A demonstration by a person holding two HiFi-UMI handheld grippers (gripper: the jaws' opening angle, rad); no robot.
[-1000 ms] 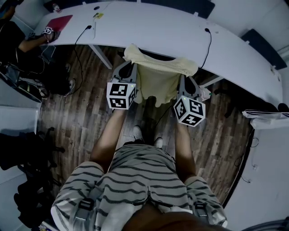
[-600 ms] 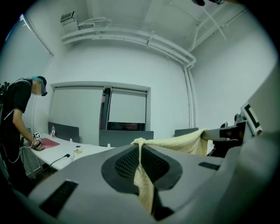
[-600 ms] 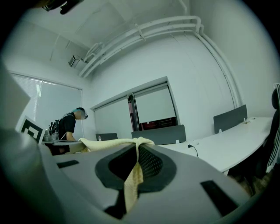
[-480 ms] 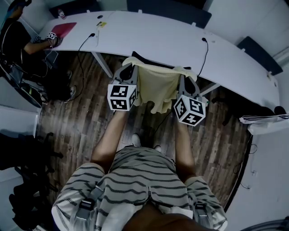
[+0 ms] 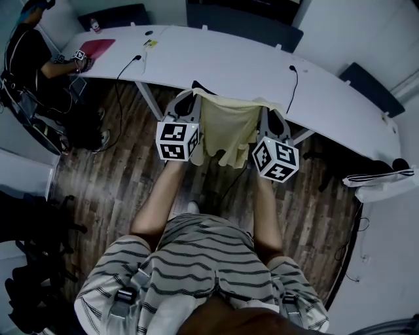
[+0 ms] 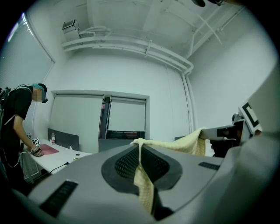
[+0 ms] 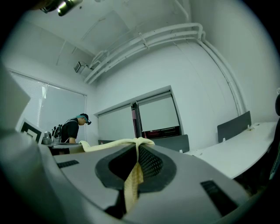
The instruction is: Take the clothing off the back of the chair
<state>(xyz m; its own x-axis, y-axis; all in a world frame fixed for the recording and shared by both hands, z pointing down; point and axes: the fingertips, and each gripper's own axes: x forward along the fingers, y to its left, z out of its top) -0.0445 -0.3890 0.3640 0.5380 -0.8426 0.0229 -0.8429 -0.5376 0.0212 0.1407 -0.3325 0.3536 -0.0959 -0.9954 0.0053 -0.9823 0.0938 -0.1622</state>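
Observation:
A pale yellow garment (image 5: 226, 127) hangs stretched between my two grippers above the wooden floor, in front of the white desk. My left gripper (image 5: 194, 97) is shut on its left top edge, and in the left gripper view the cloth (image 6: 183, 144) runs from the pinched jaws (image 6: 140, 142) off to the right. My right gripper (image 5: 263, 105) is shut on the right top edge. In the right gripper view the cloth (image 7: 109, 143) leads left from the jaws (image 7: 139, 141). Only a dark tip of the chair (image 5: 199, 86) shows behind the garment. The rest of the chair is hidden.
A long curved white desk (image 5: 249, 62) runs across the back with cables (image 5: 127, 65) and a pink item (image 5: 98, 47) on it. A person (image 5: 26, 52) works at its far left end. Dark partitions (image 5: 242, 16) stand beyond, and dark equipment (image 5: 33, 262) stands at the lower left.
Both grippers have risen together with the garment still pinched. The cloth now hangs higher and closer to the desk edge.

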